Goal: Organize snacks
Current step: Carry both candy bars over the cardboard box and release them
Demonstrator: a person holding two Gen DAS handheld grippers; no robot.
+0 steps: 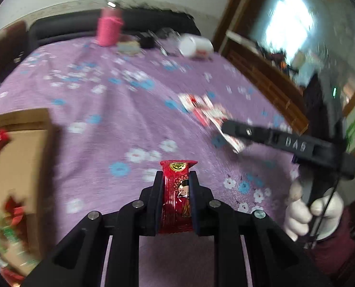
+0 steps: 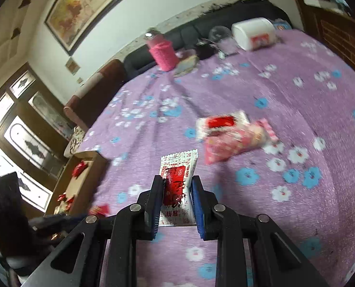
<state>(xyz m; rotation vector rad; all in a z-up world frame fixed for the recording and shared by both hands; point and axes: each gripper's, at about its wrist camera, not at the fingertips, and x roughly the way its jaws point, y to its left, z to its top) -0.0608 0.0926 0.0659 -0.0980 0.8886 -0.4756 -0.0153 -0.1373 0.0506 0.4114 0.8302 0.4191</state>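
In the left wrist view our left claw (image 1: 176,186) is clamped on a red snack packet (image 1: 177,196) with a cartoon figure printed on it, held lengthwise between the two fingers above the purple floral bed cover (image 1: 129,110); the cardboard box (image 1: 17,157) sits at the left edge with red wrappers already lying in it, so we judge it to be where the snacks belong; a few loose red-and-white packets (image 1: 201,110) lie well apart to the right, just beyond the other tool, which a white-gloved hand (image 1: 313,212) carries; a pink bottle (image 1: 109,27) and a white tub (image 1: 195,45) stand far back by the headboard.

In the right wrist view our right claw (image 2: 175,189) is closed on a white packet with red print (image 2: 177,191), held clear of the cover; more snacks (image 2: 232,134) wait on the bed to the right, blurred; the box (image 2: 81,177) lies to the left, near the bed's edge, with the other tool dark and blurred beside it.

To do this step well, we judge that each packet should go over the box opening before its grip loosens; the left one is nearer, so we would let it go first and keep the two tools from crossing; the wrappers are slick and light, so we would lower them close to the box floor rather than drop them from height.
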